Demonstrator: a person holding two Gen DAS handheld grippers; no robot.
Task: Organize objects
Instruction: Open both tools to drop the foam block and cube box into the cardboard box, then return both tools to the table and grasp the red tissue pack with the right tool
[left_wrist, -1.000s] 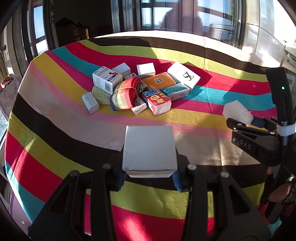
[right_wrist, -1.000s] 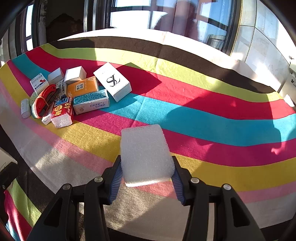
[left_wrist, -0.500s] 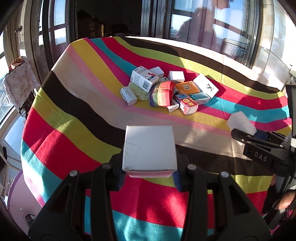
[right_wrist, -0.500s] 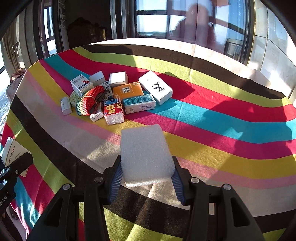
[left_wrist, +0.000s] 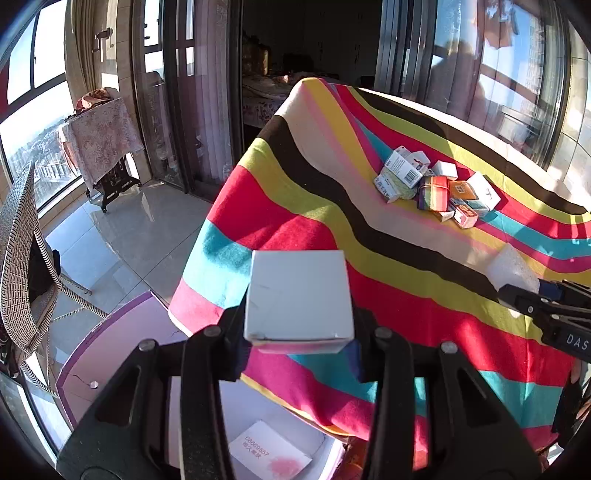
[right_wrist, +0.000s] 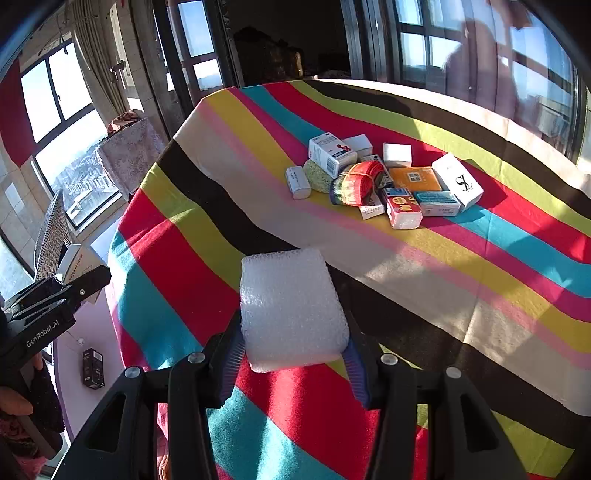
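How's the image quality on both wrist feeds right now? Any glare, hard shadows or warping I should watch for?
Left wrist view: low sun washes out the windows, hard shadow bands cross the striped cloth, the white box is in shade, fisheye bends the table edge. Right wrist view: the foam block is bright but textured, the pile of boxes sharp with long shadows, window frames curve.

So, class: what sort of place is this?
Probably a high-rise flat's sunroom: tall windows over a city view, a tiled floor, a wicker chair, and a striped tablecloth.
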